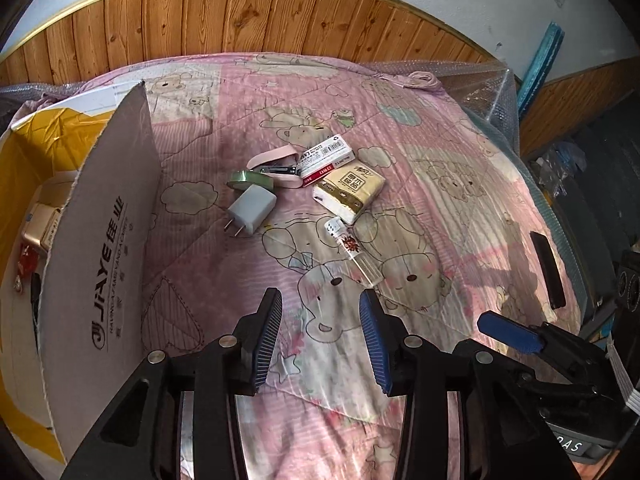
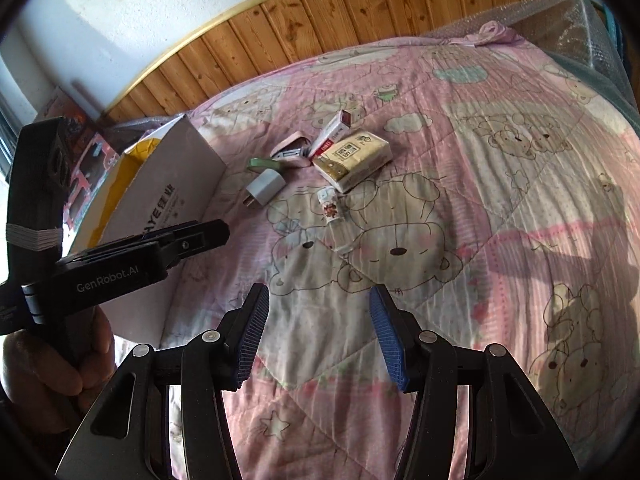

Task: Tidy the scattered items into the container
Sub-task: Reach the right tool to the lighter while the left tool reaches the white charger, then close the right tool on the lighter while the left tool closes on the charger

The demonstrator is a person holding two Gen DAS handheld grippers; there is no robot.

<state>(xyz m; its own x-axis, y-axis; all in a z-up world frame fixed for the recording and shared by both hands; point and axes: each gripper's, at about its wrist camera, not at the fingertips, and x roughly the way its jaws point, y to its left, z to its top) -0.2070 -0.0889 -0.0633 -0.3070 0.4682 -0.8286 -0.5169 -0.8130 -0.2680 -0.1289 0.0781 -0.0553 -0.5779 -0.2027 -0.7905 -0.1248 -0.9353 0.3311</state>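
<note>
Scattered mid-bed lie a white charger plug [image 1: 253, 204] [image 2: 266, 186], a green tape roll [image 1: 250, 179], a pink stapler [image 1: 276, 168], a red-and-white staple box [image 1: 326, 158], a tissue pack [image 1: 348, 192] [image 2: 352, 160] and a clear tube [image 1: 352, 248] [image 2: 334, 216]. The container is a cardboard box [image 1: 100, 260] [image 2: 168, 184] at the left, with a gold item [image 1: 40, 224] inside. My left gripper [image 1: 320, 296] hovers open and empty just short of the tube. My right gripper [image 2: 319, 292] is open and empty too, farther back from the pile.
A pink cartoon quilt [image 1: 420, 140] covers the bed. A black bar-shaped object [image 1: 548, 272] lies near its right edge. Wood panelling [image 1: 280, 20] runs behind, and bubble wrap [image 1: 480, 92] lines the far right corner. A hand [image 2: 40, 368] holds the left gripper's handle.
</note>
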